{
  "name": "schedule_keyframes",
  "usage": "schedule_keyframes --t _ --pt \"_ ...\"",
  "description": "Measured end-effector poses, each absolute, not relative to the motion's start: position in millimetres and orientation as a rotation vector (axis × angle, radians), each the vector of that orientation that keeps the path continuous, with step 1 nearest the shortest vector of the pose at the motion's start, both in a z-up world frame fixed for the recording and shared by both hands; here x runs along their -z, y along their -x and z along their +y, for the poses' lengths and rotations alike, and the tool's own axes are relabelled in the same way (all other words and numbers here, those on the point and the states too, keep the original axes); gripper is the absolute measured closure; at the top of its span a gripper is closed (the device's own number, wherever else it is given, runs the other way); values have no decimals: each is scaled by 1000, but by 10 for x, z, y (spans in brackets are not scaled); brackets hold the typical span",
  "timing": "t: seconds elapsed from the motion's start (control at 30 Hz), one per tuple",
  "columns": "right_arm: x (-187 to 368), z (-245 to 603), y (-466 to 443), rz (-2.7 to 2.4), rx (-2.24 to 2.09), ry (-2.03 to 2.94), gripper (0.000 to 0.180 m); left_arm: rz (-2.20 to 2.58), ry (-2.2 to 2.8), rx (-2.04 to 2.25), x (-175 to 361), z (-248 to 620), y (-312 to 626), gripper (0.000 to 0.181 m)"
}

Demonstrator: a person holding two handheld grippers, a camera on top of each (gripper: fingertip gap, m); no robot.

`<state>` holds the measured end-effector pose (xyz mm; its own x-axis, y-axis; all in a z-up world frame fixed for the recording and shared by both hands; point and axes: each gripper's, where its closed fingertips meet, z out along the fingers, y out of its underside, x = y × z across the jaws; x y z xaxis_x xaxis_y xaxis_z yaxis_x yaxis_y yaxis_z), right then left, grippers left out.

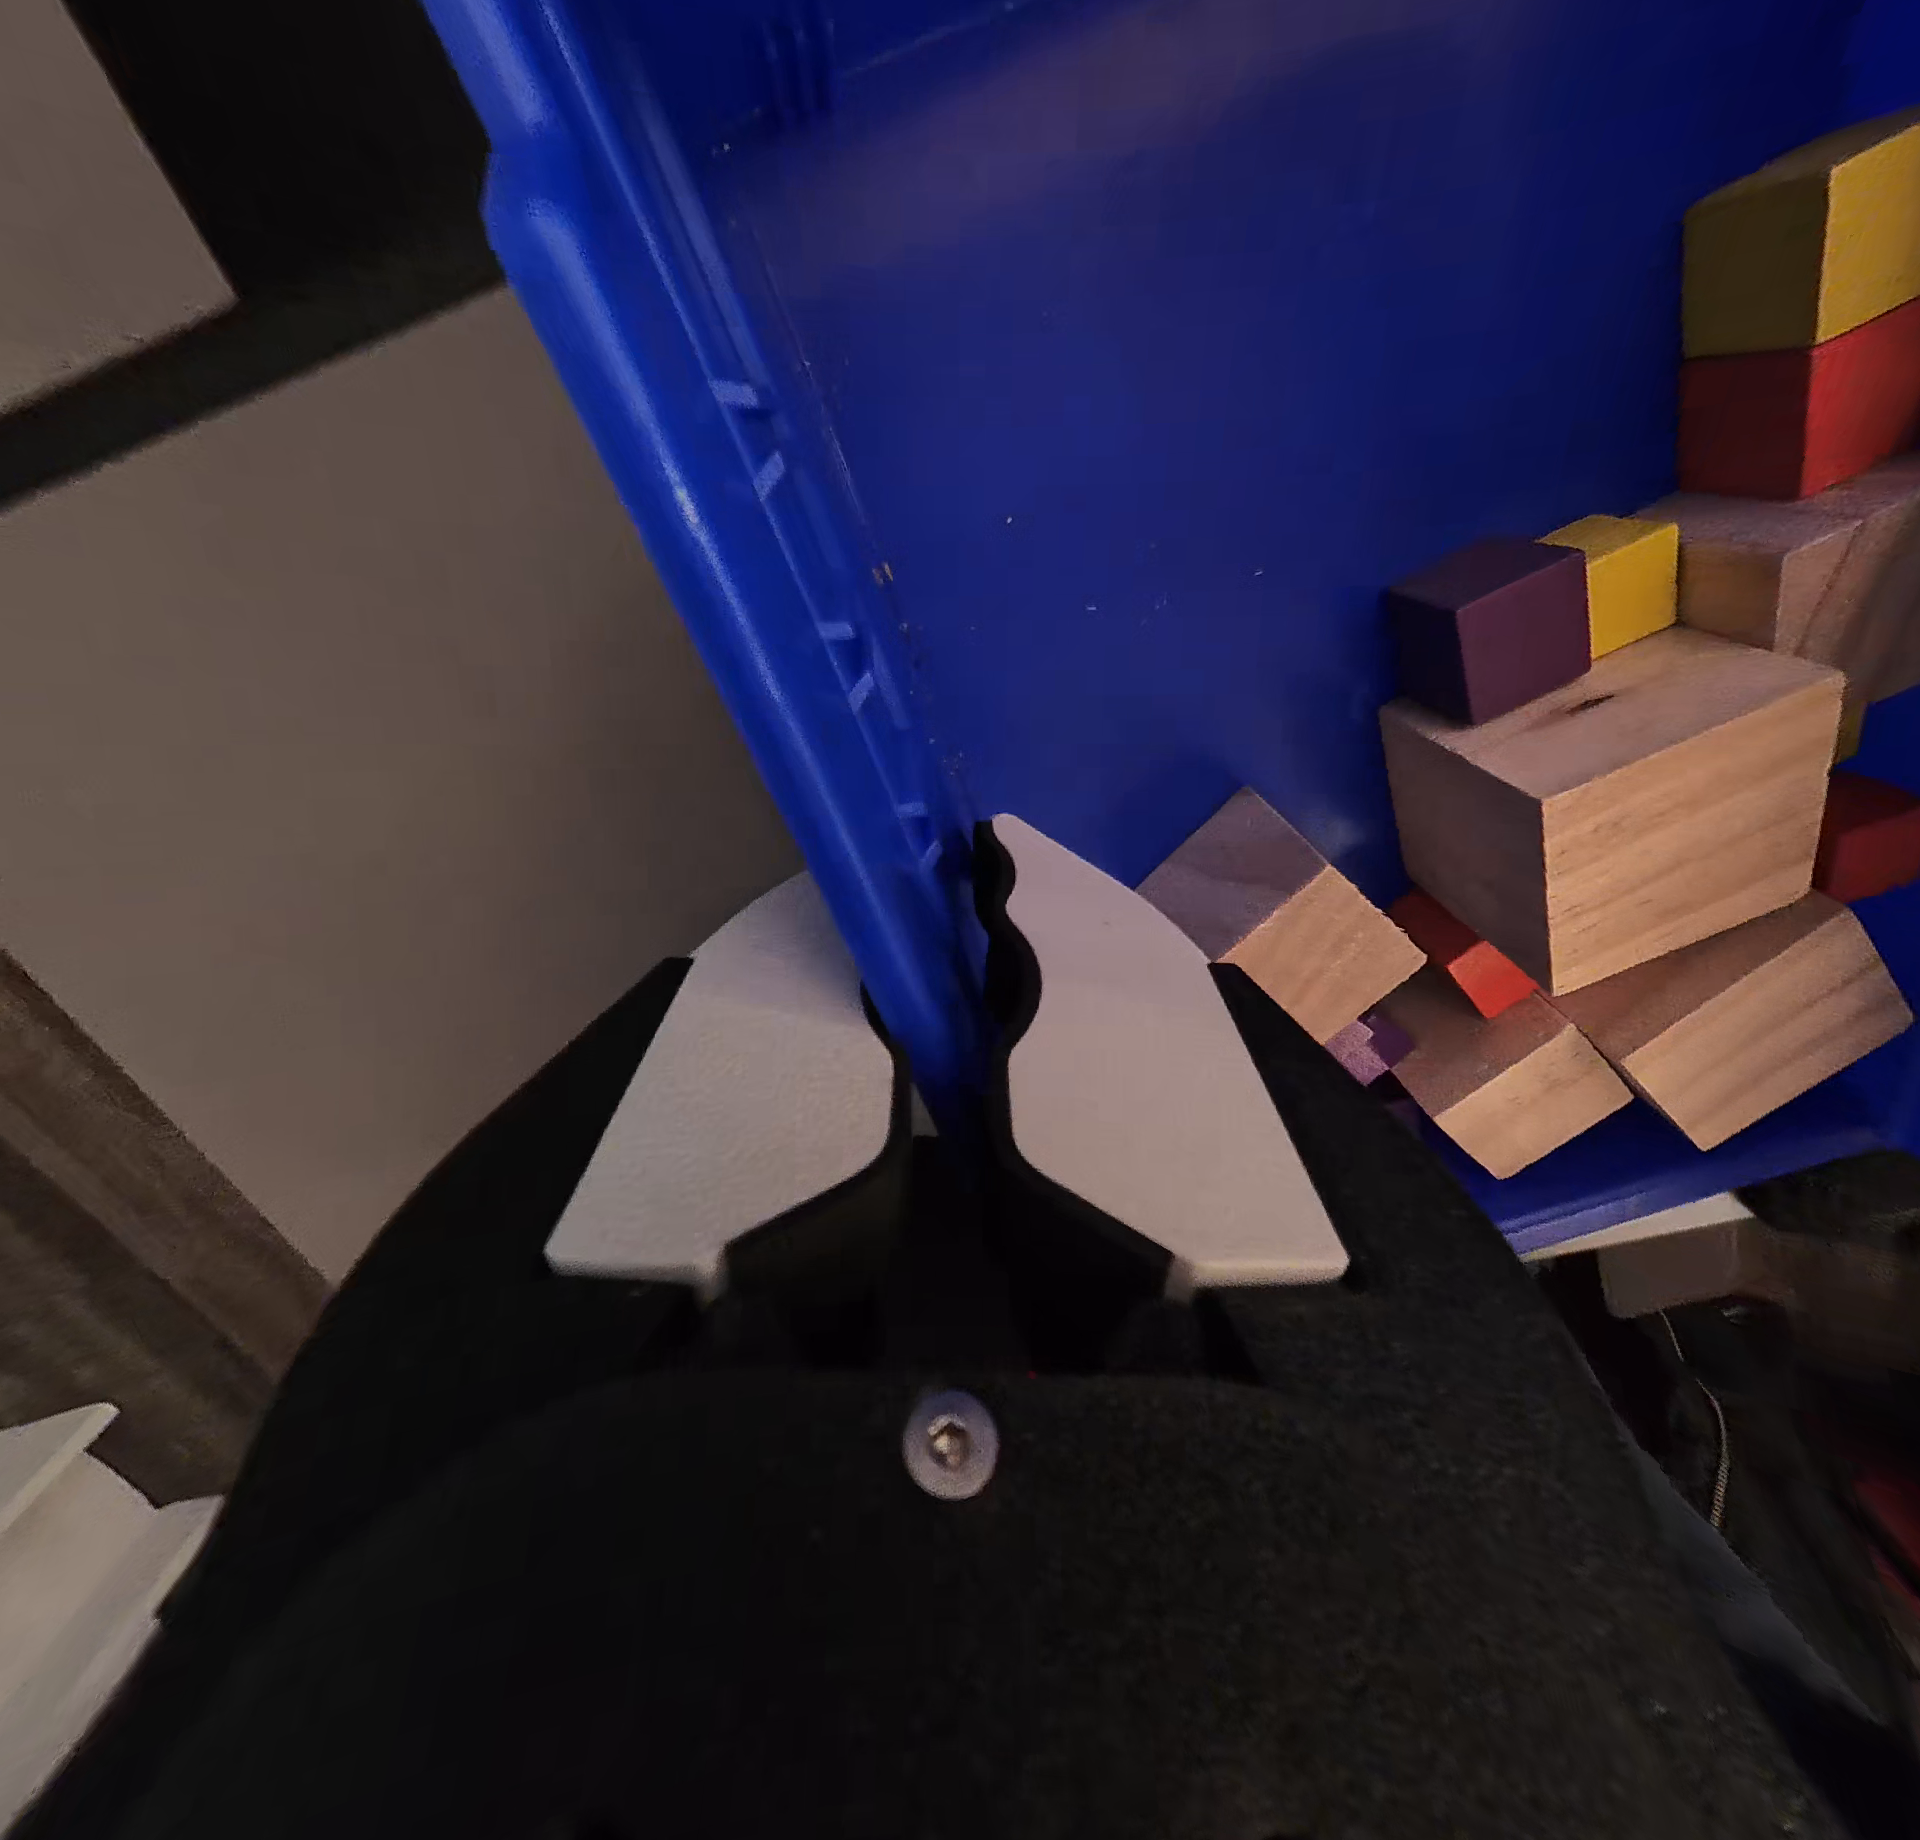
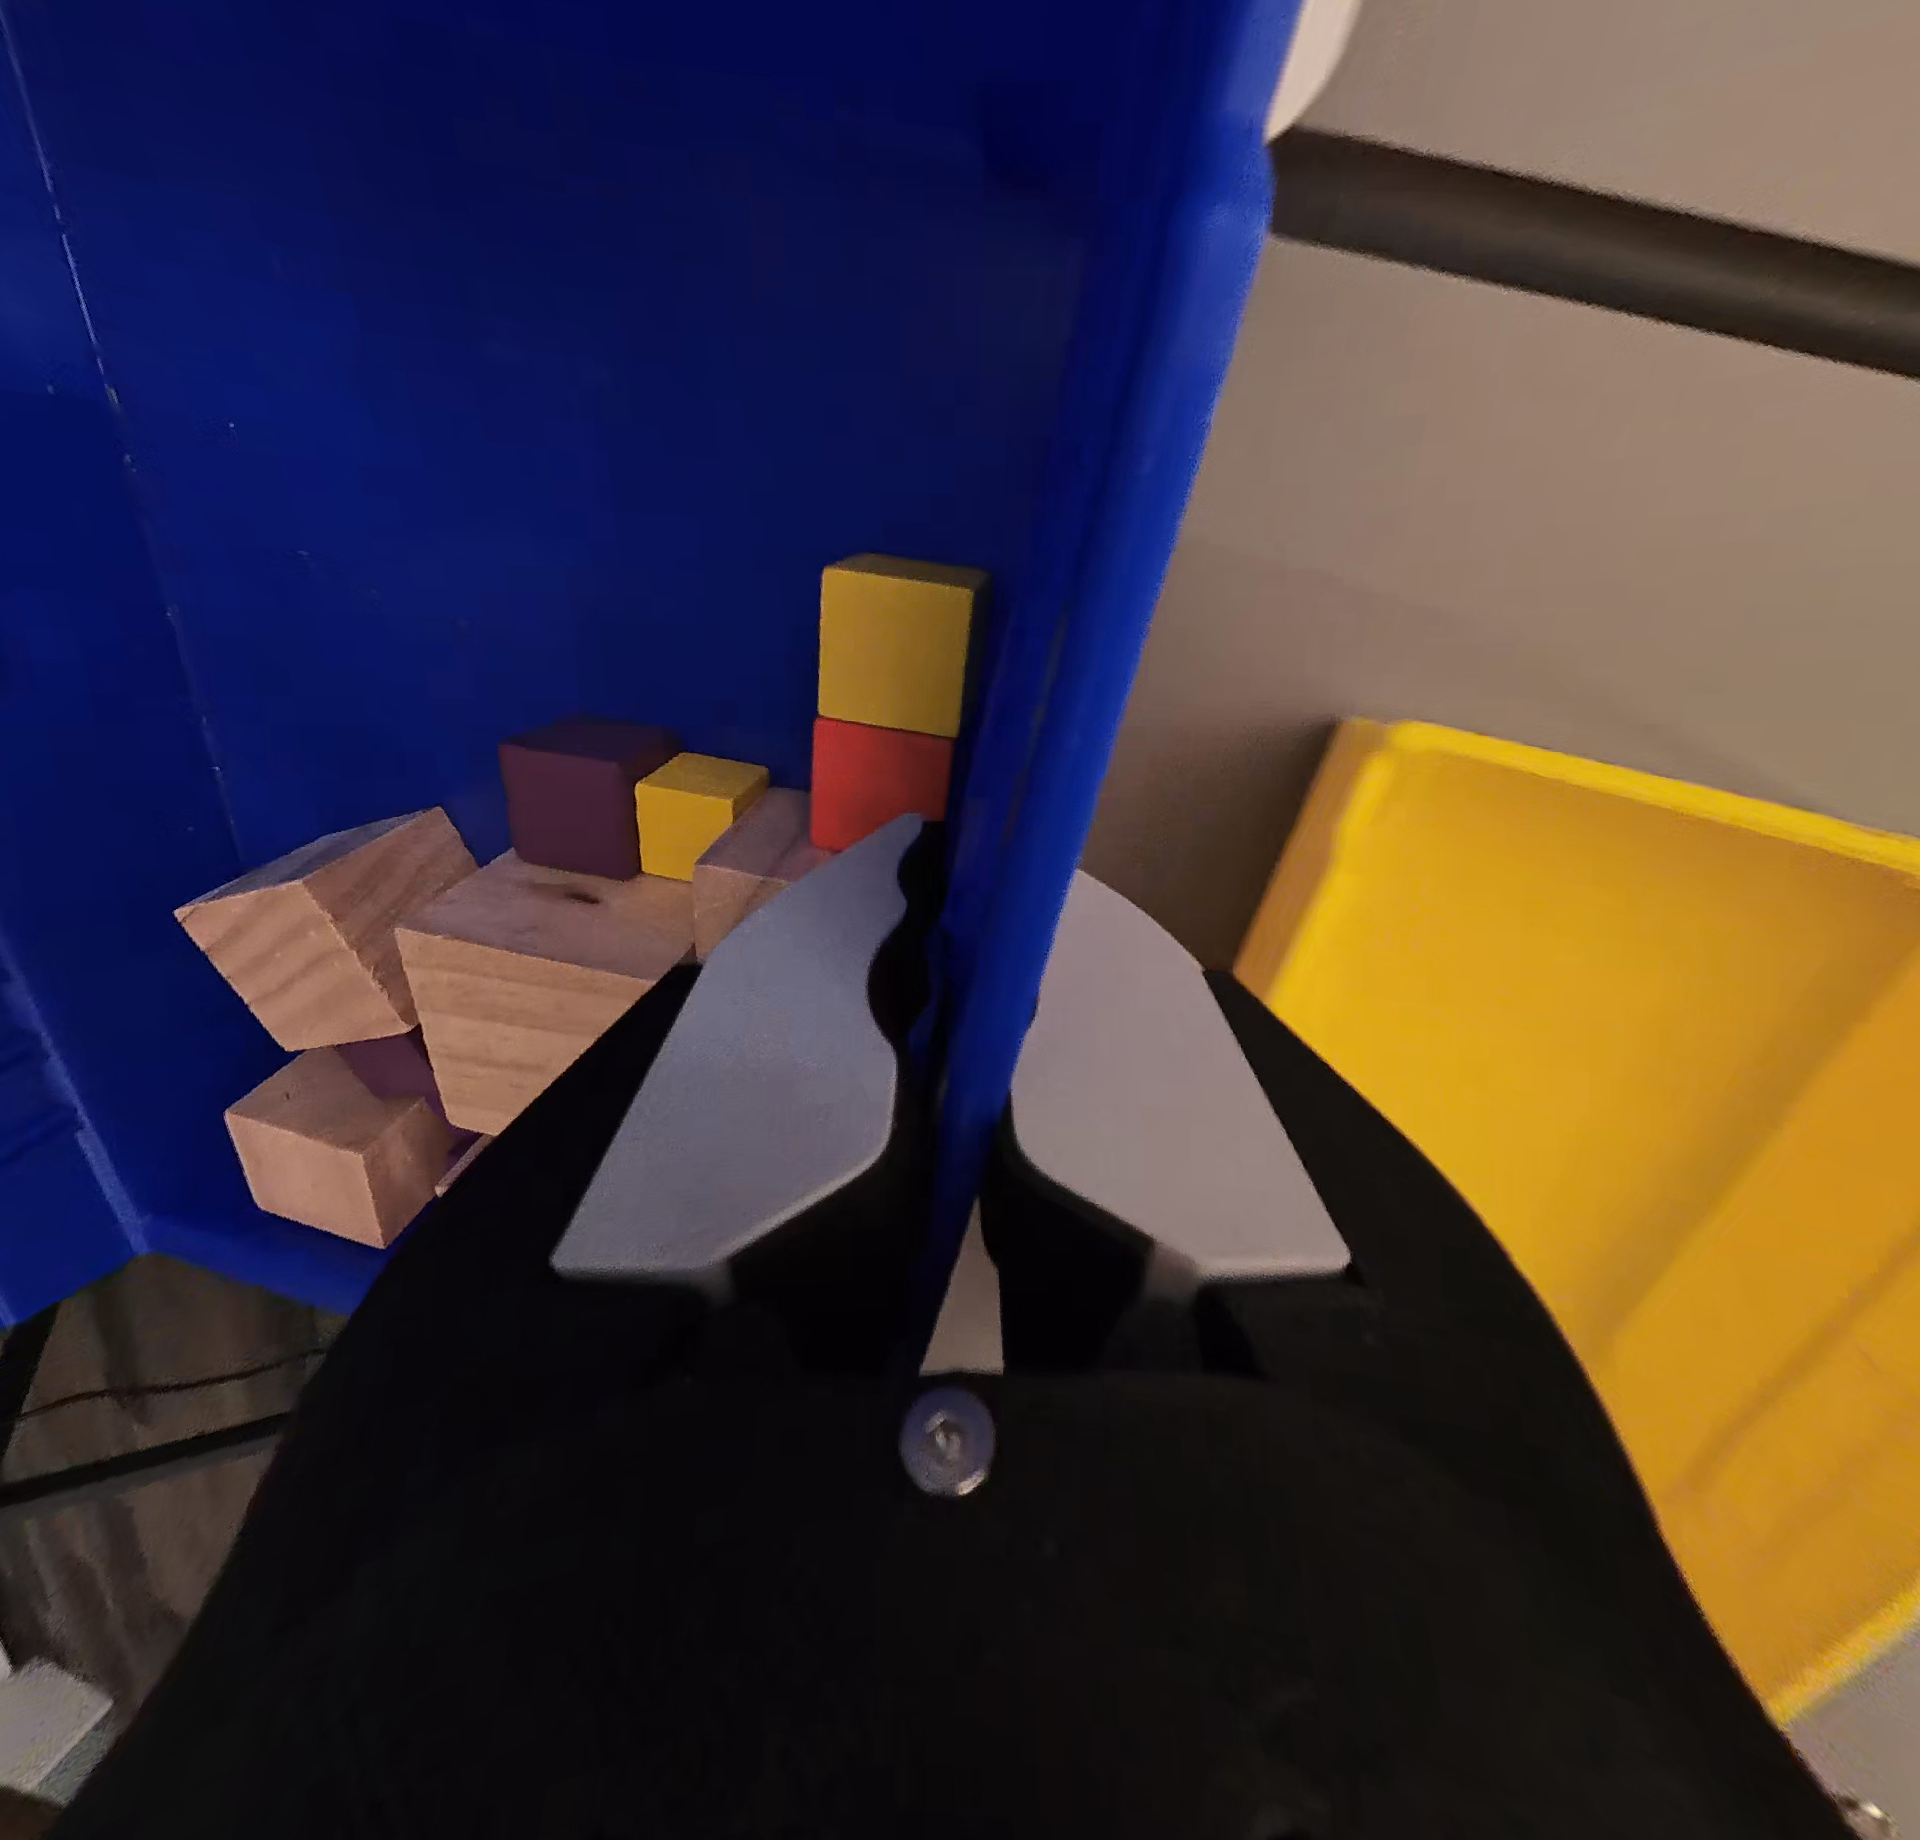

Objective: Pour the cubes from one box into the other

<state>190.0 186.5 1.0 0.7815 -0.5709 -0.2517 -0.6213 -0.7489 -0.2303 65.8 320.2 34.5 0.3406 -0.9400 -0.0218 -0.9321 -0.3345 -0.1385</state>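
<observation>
Dim grey wall and a dark band fill the background behind both views, and against it the jaws of the left gripper (image 1: 951,969) are closed narrow on the left side wall of the blue box (image 1: 1091,440), one finger inside and one outside the rim. The jaws of the right gripper (image 2: 961,980) pinch the opposite side wall of the same blue box (image 2: 520,336) in the same way. Just beside the inner fingers, the cubes (image 1: 1621,834) lie heaped at the box's lower end: plain wooden blocks underneath, with a purple cube (image 2: 577,793) and a small yellow cube (image 2: 691,808) sitting on them. Against the right wall a larger yellow cube (image 2: 894,647) stands on a red cube (image 2: 878,782), close to the right gripper's inner fingertip. Outside the blue box, to the right in the right wrist view, is the yellow box (image 2: 1558,1011), its open interior showing.
</observation>
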Motion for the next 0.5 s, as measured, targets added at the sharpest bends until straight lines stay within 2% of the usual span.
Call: schedule_keyframes --t 0.17,0.5 --pt "-360 1219 -2413 1016 -158 2585 174 1805 2355 122 -668 2650 -1285 172" --pt "-277 35 -3261 1179 -88 2343 173 1959 2079 84 -732 1633 -2409 172"
